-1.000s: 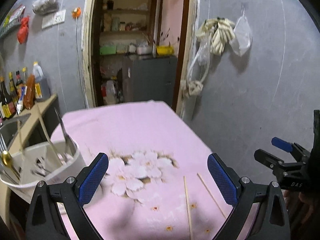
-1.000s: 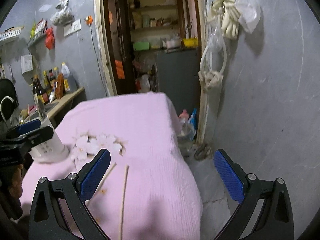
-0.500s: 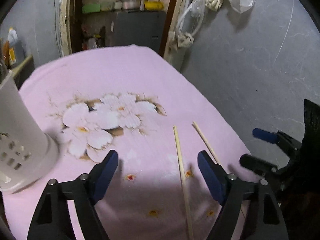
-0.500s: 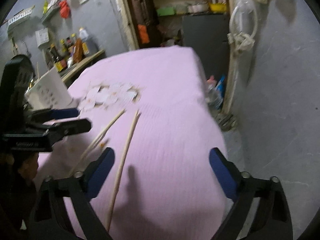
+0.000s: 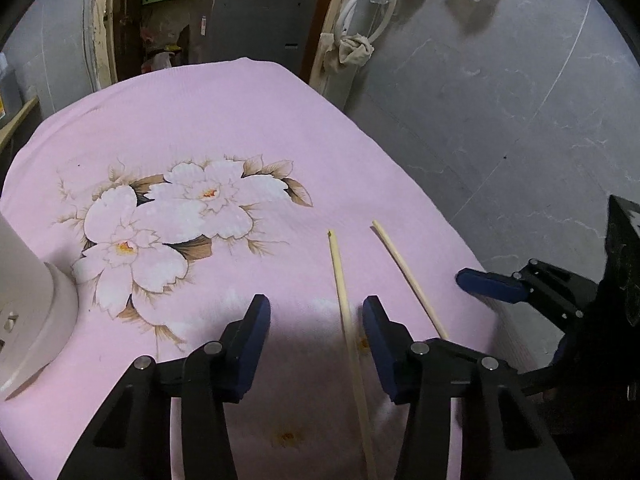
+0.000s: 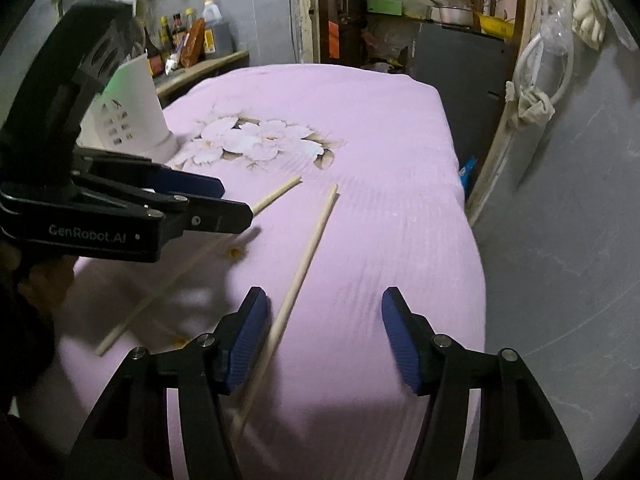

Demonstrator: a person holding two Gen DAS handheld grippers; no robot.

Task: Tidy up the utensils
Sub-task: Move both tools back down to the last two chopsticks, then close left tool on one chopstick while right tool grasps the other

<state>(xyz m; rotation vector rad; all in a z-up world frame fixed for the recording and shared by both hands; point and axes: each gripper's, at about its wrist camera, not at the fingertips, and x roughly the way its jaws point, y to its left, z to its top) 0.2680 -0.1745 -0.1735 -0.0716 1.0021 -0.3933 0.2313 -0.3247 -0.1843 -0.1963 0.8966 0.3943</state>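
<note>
Two wooden chopsticks lie side by side on the pink flowered cloth (image 5: 248, 104). The left chopstick (image 5: 340, 280) runs between the pads of my left gripper (image 5: 315, 304), close to the right pad; the jaws are closing and do not touch it. The right chopstick (image 6: 308, 256) lies between the pads of my right gripper (image 6: 323, 294), beside the left pad; these jaws are closing too, without contact. In the right wrist view the left gripper (image 6: 232, 200) hovers over the left chopstick (image 6: 280, 192). The white slotted utensil holder (image 6: 132, 112) stands at the cloth's left.
The holder's base (image 5: 28, 320) fills the left edge of the left wrist view. The right gripper (image 5: 470, 280) hangs at the cloth's right edge, beside the right chopstick (image 5: 404, 272). Grey floor and wall lie right of the table; sauce bottles (image 6: 188, 40) stand behind on a counter.
Both grippers have dropped and tipped down toward the cloth, and their jaws have narrowed. Each now has a chopstick between its pads. The holder has slid to the left edge.
</note>
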